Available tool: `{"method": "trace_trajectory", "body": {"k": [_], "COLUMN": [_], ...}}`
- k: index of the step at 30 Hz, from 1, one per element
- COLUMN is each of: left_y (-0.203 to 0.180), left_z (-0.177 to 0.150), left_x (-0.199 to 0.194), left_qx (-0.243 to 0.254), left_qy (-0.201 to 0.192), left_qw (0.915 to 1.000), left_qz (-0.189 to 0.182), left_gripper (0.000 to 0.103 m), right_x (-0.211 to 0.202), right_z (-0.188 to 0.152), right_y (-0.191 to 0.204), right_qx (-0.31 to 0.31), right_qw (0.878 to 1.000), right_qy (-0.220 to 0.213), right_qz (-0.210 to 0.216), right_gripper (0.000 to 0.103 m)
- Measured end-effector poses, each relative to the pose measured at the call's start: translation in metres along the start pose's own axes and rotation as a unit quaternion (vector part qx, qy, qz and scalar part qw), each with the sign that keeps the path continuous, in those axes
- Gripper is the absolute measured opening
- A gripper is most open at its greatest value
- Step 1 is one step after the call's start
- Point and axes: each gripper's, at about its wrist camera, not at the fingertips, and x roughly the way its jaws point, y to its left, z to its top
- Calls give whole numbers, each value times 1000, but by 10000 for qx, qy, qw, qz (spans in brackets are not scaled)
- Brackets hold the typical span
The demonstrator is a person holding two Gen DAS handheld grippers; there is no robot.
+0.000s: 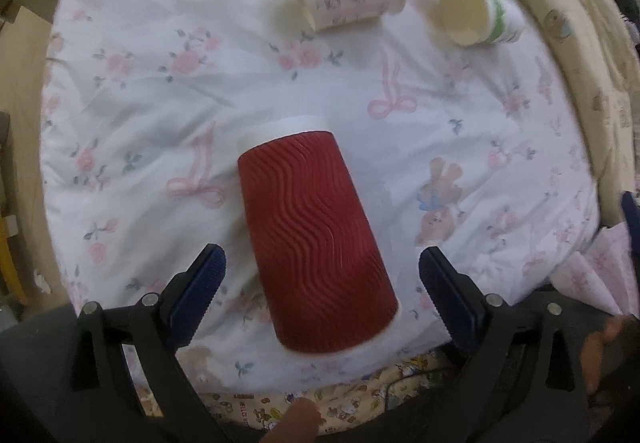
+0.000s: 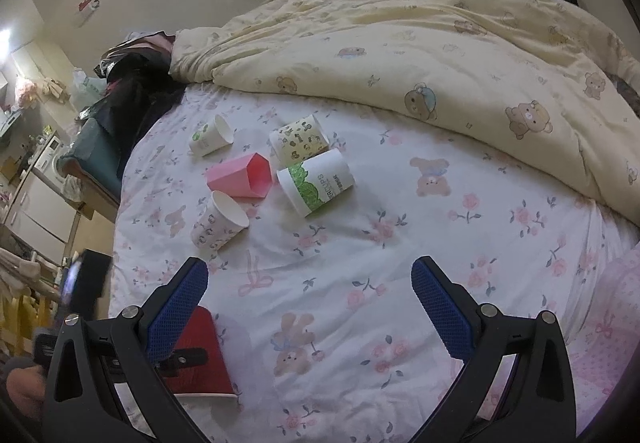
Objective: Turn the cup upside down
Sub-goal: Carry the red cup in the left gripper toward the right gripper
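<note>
- The bed point(image 2: 400, 243), under its white floral sheet, carries everything; a yellow bear-print duvet point(image 2: 420, 43) is heaped along its far side.
- A cluster of other cups point(image 2: 272, 175) lies tipped over well beyond my working spot.
- The red ribbed cup point(image 1: 312, 235) sits on the sheet right in front of me, between the arms of my left tongs point(image 1: 322, 267). Its long axis runs away from me. The white-rimmed end points to the far side and the other end toward me. I cannot tell for sure whether it stands or lies tilted.
- My left tongs are spread wide, one pad either side of the cup, gripping nothing.
- My right tongs point(image 2: 310, 279) hover wide apart too, empty, with the cup near their left arm.
- I judge I am at the grasp step: next I must close the left tongs on the cup's wall, gently, since paper will crush, then lift and turn it over.
</note>
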Motion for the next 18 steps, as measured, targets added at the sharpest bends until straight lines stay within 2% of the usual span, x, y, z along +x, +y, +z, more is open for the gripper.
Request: {"method": "trace_trajectory", "body": {"k": [6,9,13,15,18], "left_y": [25,26,51,64,82], "left_z": [-6,-10,-27,-34,-45], "left_x": [-52,-52,-63,-66,-72], "left_qx": [-49,-173,-305,-409,-679], "left_qy": [-663,-982,-1662,-1839,-2272], "left_qw": [9978,9950,9840,9798,9679], "left_qz": [-23,71,573,669,836], "left_gripper": [96,96,96,96,96], "right_x": [1,3,7,9,13], "right_z": [-1,-2,-7,-10,-17], "right_y": [4,9,19,26,40], "right_qx": [-62,-130,-317,-431,-733], "right_qw": [10000,9999,9992,9984,9965], "right_qy": [2,64,184,285,358], "right_qz": [50,93,161,251,183], "right_gripper": [103,103,103,103,103]}}
